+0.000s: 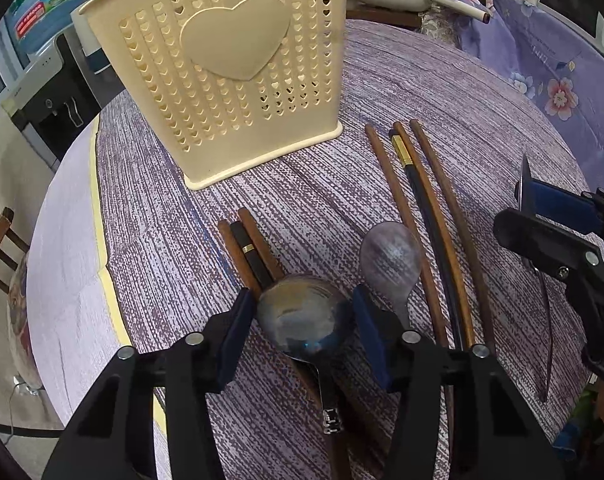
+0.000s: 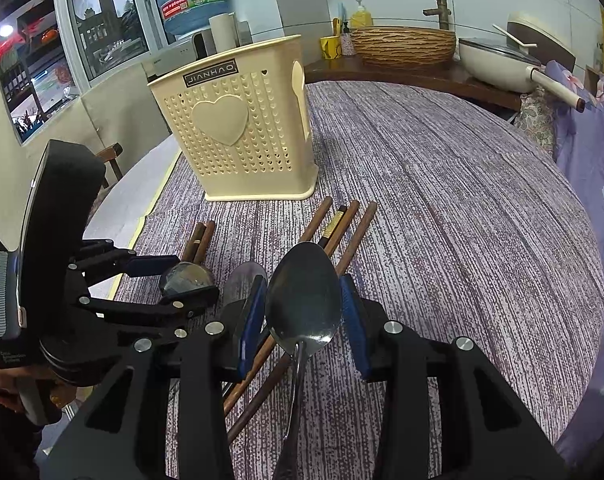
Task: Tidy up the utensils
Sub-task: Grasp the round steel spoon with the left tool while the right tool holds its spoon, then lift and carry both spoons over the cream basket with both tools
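Note:
A cream utensil holder point(image 1: 238, 80) with a heart stands on the purple tablecloth; it also shows in the right wrist view point(image 2: 242, 136). My left gripper point(image 1: 303, 320) is open, its pads on either side of a metal spoon's bowl point(image 1: 302, 320) lying on short chopsticks point(image 1: 248, 250). A second spoon point(image 1: 389, 260) lies to its right, beside several long chopsticks point(image 1: 429, 220). My right gripper point(image 2: 303, 316) is open around a third metal spoon point(image 2: 303, 300), whose bowl sits between the pads. The left gripper also shows in the right wrist view point(image 2: 182, 284).
The round table's left edge point(image 1: 102, 240) has a yellow strip. A white pan point(image 2: 497, 64) and a woven basket point(image 2: 401, 46) stand at the back. A floral cloth point(image 2: 597, 152) lies right. A water dispenser point(image 1: 50, 92) and a chair point(image 1: 2, 248) stand left.

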### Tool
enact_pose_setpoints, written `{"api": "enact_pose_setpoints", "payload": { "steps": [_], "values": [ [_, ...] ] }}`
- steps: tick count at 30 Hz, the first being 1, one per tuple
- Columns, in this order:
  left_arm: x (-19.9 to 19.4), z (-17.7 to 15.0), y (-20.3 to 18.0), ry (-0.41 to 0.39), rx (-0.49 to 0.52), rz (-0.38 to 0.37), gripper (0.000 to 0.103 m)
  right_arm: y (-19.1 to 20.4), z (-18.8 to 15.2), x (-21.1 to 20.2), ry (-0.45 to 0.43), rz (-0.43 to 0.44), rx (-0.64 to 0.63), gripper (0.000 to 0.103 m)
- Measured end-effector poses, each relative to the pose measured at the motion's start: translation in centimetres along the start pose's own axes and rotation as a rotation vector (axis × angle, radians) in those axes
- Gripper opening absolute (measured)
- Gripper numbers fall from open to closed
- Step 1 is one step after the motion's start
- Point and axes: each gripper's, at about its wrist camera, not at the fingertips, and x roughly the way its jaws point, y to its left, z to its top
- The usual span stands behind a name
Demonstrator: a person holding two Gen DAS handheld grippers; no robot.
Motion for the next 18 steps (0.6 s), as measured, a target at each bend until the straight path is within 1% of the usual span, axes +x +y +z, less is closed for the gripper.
{"api": "enact_pose_setpoints", "payload": {
  "steps": [1, 9, 13, 18],
  "values": [
    [0.0, 0.0, 0.0, 0.001, 0.003, 0.002, 0.046, 0.0, 0.0, 0.0, 0.0, 0.0, 0.0, 0.038],
    [-0.3, 0.1, 0.8, 0.0, -0.028, -0.034, 0.046, 0.1, 0.0, 0.0, -0.004, -0.001, 0.002, 0.038],
    [-1.6, 0.2, 1.2, -0.052, -0.051, -0.04, 0.046, 0.2, 0.3, -0.3, -0.015, 0.002, 0.0, 0.038],
    [-4.6, 0.0, 2.8, -0.176, -0.111, -0.063, 0.046, 0.3, 0.8, -1.4, -0.055, 0.012, -0.008, 0.038]
  ]
}}
